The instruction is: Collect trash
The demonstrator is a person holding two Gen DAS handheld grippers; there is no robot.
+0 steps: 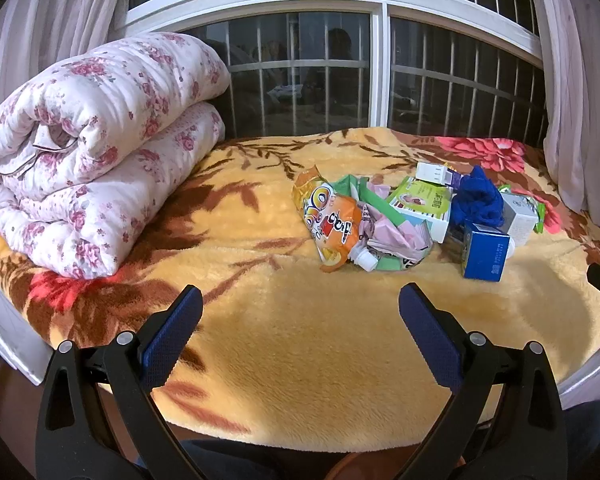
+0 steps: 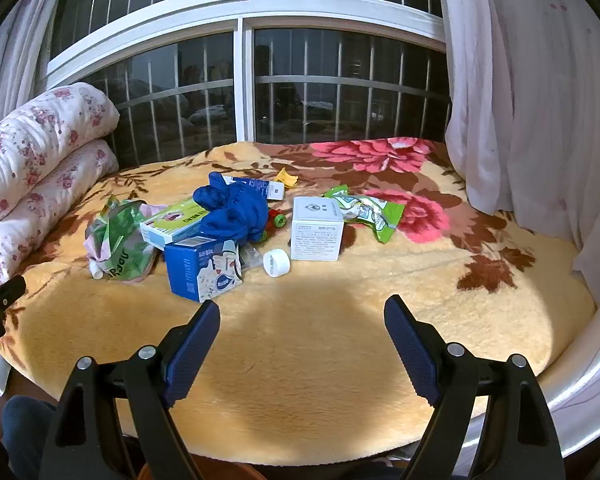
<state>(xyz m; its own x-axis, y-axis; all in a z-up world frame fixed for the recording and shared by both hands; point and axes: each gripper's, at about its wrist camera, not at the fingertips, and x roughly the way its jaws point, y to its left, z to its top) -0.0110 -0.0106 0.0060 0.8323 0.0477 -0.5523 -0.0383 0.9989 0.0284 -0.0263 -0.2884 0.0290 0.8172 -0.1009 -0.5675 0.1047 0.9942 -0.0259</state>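
Note:
Trash lies in a heap on the yellow floral blanket. It holds an orange snack pouch, a crumpled pink and green bag, a green-labelled box, a blue carton, a white box, a loose white cap, a green wrapper and a blue crumpled cloth. My left gripper is open above the blanket, short of the heap. My right gripper is open too, nothing between its fingers, with the blue carton just past its left fingertip.
A folded pink floral quilt is stacked at the left. A barred window runs behind the bed, with curtains at both sides. A small yellow scrap and a toy with green wheels lie near the heap.

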